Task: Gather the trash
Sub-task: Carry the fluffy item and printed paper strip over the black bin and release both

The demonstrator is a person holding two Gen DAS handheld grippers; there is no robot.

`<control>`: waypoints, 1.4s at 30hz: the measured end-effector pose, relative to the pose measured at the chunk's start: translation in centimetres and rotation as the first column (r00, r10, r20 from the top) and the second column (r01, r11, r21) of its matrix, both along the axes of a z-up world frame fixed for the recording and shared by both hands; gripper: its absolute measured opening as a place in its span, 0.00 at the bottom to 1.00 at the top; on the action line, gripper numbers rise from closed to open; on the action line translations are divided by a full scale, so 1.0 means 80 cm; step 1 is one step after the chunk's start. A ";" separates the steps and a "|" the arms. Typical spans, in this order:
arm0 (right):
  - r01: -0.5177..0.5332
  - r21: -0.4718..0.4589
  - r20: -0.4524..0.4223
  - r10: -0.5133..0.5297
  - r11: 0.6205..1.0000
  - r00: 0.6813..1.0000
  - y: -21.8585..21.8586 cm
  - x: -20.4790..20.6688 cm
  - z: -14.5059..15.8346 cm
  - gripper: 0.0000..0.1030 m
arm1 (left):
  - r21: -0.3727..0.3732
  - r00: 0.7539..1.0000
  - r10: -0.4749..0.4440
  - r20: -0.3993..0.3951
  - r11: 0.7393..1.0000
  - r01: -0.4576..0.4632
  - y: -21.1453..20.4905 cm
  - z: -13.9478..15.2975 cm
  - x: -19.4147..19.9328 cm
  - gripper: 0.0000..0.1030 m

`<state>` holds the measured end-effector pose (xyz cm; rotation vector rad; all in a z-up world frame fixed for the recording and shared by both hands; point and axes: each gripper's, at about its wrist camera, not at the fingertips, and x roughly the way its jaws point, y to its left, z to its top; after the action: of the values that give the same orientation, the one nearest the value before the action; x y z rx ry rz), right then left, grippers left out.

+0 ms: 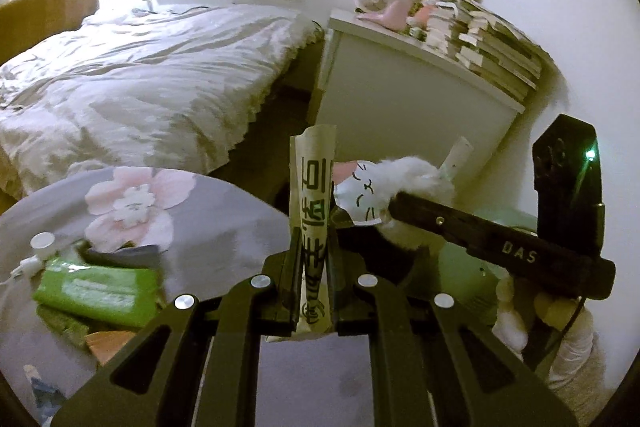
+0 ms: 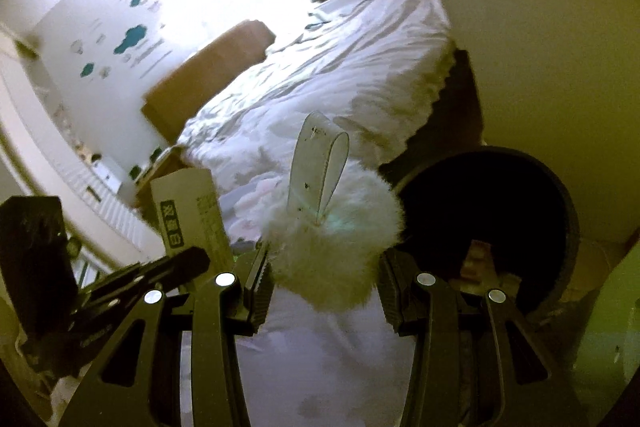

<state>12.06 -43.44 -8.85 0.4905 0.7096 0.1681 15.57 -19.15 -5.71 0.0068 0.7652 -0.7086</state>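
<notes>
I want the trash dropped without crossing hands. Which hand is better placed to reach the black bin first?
Right. In its own view the right gripper, clamping the fluffy white wad, has the black bin open just beside it. The left gripper faces the bed.

Paper wrapper's (image 1: 314,227) lower end hidden between the left tongs (image 1: 314,279), fluffy white item's (image 2: 332,247) underside hidden between the right tongs (image 2: 324,283), dark bin's (image 2: 486,211) inside unreadable, wall stickers (image 2: 128,39) blurred.

A long flattened paper wrapper (image 1: 314,227) with green printed characters is standing nearly upright, pinched at its lower end. The white fluffy ball (image 2: 332,227) is sitting clamped too, a folded paper loop (image 2: 320,167) poking up from it.
</notes>
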 end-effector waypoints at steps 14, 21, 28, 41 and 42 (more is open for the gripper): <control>0.125 0.008 -0.069 -0.124 0.992 0.990 -0.057 0.010 -0.040 0.44 | -0.036 0.996 -0.050 -0.076 0.998 0.048 -0.061 -0.025 0.032 0.11; 0.162 0.015 -0.108 -0.160 0.987 0.981 -0.072 0.019 -0.064 0.44 | -0.052 0.990 -0.065 -0.125 0.997 0.059 -0.085 -0.043 0.050 0.11; 0.186 0.022 -0.134 -0.181 0.982 0.974 -0.083 0.023 -0.083 0.44 | -0.035 0.985 -0.068 -0.156 0.997 0.063 -0.101 -0.061 0.061 0.11; 0.210 0.039 -0.152 -0.202 0.977 0.967 -0.093 0.037 -0.098 0.45 | -0.019 0.981 -0.061 -0.184 0.998 0.059 -0.120 -0.075 0.074 0.11; 0.213 0.039 -0.152 -0.205 0.976 0.967 -0.093 0.037 -0.098 0.47 | -0.016 0.982 -0.059 -0.180 0.998 0.057 -0.121 -0.075 0.075 0.14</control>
<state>14.99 -50.86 -16.67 0.6317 0.7941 -0.0476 21.58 -28.85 -11.72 -0.0459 0.9375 -0.7759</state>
